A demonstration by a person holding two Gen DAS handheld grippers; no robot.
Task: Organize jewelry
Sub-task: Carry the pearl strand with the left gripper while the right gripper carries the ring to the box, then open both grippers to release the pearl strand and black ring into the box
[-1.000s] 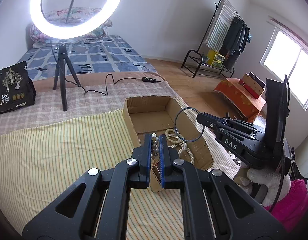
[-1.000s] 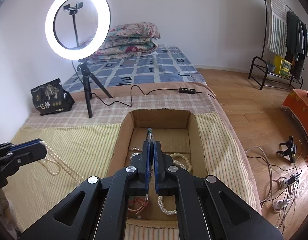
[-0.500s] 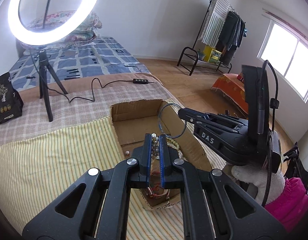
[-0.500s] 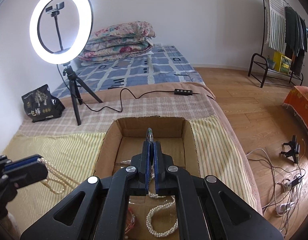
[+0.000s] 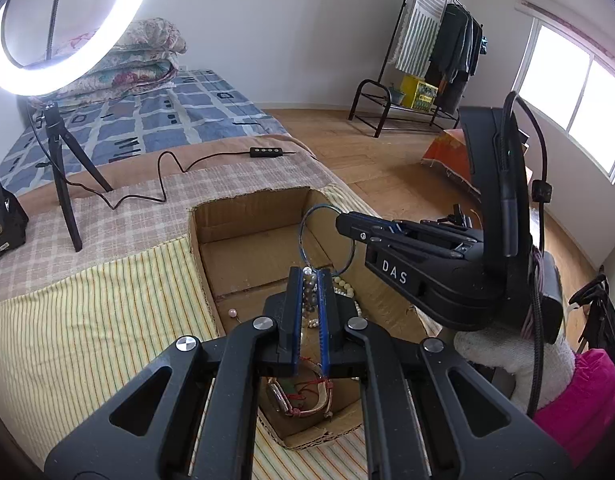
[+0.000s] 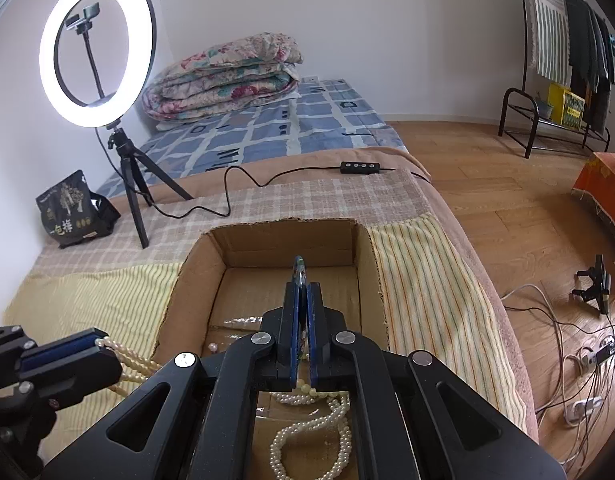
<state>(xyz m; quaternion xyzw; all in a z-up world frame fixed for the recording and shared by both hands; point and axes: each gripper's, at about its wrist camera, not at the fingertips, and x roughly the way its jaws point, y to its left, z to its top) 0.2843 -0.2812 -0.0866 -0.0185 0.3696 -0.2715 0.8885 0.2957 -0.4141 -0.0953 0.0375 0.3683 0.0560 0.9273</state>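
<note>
Cardboard box on striped bed cover, both grippers above it.
Left gripper is closed on a pearl necklace at the box's left edge; right gripper is clamped on a thin bangle over the box's far end.

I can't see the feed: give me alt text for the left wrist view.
The left tongs, shut on a strand of silvery grey beads, hang over an open brown cardboard box on a striped bedspread. Beside them the right tongs hold a thin blue-grey ring bangle over the same box.
</note>
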